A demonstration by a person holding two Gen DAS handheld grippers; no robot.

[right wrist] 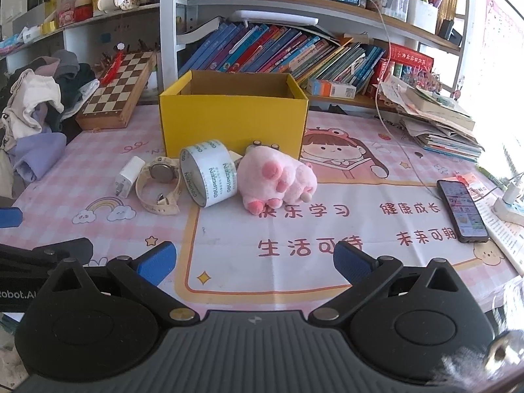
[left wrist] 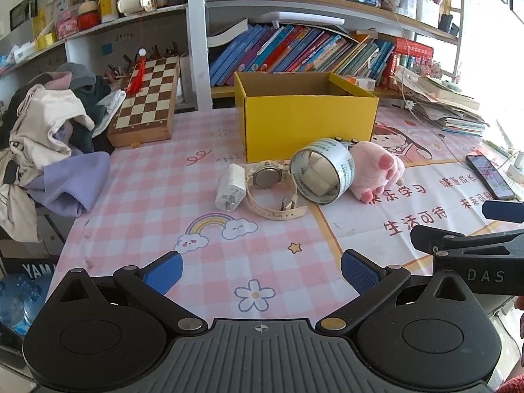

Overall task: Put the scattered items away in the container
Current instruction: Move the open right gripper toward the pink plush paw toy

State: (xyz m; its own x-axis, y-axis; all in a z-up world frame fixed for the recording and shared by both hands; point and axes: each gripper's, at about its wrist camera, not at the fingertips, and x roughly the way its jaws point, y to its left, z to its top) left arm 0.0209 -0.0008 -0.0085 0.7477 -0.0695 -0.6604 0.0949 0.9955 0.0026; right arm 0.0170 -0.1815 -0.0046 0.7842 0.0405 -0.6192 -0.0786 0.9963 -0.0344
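A yellow cardboard box point(left wrist: 308, 121) point(right wrist: 234, 121) stands open at the back of the table. In front of it lie a white charger plug point(left wrist: 231, 187) point(right wrist: 129, 177), a cream wristwatch point(left wrist: 273, 186) point(right wrist: 160, 183), a roll of clear tape point(left wrist: 324, 170) point(right wrist: 209, 172) on its edge, and a pink plush paw point(left wrist: 376, 172) point(right wrist: 276, 178). Two batteries point(right wrist: 265, 145) sit behind the plush against the box. My left gripper point(left wrist: 262, 271) hangs open, well short of the watch. My right gripper point(right wrist: 255, 262) is open too, with nothing between its fingers, short of the plush.
A chessboard box point(left wrist: 147, 98) and a heap of clothes point(left wrist: 49, 137) fill the left side. A phone point(right wrist: 461, 209) and a power strip point(right wrist: 511, 203) lie at the right, beside stacked papers point(right wrist: 439, 124). Bookshelves rise behind the box. A cable point(right wrist: 402, 150) trails across the tablecloth.
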